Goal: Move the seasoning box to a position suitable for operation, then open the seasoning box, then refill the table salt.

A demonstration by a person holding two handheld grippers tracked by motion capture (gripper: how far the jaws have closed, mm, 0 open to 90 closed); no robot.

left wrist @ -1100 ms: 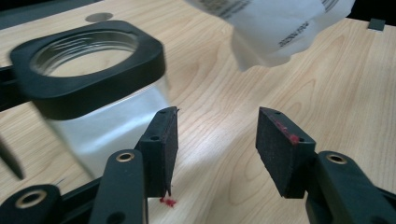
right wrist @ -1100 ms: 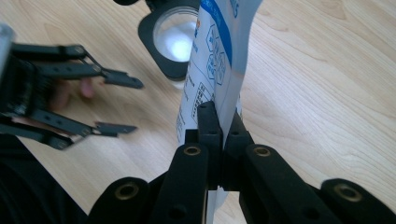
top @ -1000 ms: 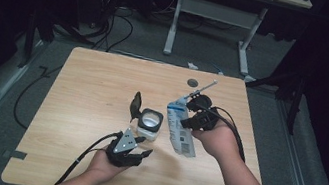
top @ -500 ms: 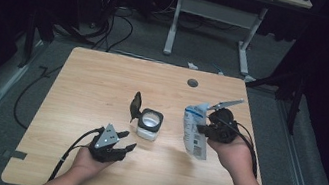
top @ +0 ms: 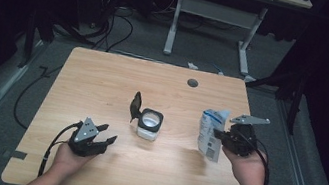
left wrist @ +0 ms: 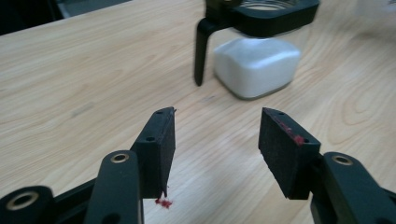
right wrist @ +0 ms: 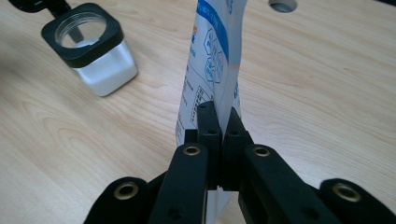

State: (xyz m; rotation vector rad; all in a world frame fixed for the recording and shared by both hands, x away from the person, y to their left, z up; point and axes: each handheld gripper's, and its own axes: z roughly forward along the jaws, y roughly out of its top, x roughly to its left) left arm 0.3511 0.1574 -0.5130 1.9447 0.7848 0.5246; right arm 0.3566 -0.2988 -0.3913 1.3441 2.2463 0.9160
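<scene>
While dim all around, pale wooden table (top: 103,82); left gripper (top: 105,139) jaws released; right gripper (top: 220,135) jaws grasping pouch (top: 209,135).

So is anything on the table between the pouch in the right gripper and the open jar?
Nothing visible. The right gripper is shut on the white and blue pouch, and only bare table lies between it and the open jar. The left gripper sits on the jar's other side, jaws open and empty.

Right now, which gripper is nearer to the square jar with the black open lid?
Left, though not by much. The left gripper, open, sits on the near-left side of the jar. The right gripper, shut on the pouch, is farther off to the jar's right.
</scene>
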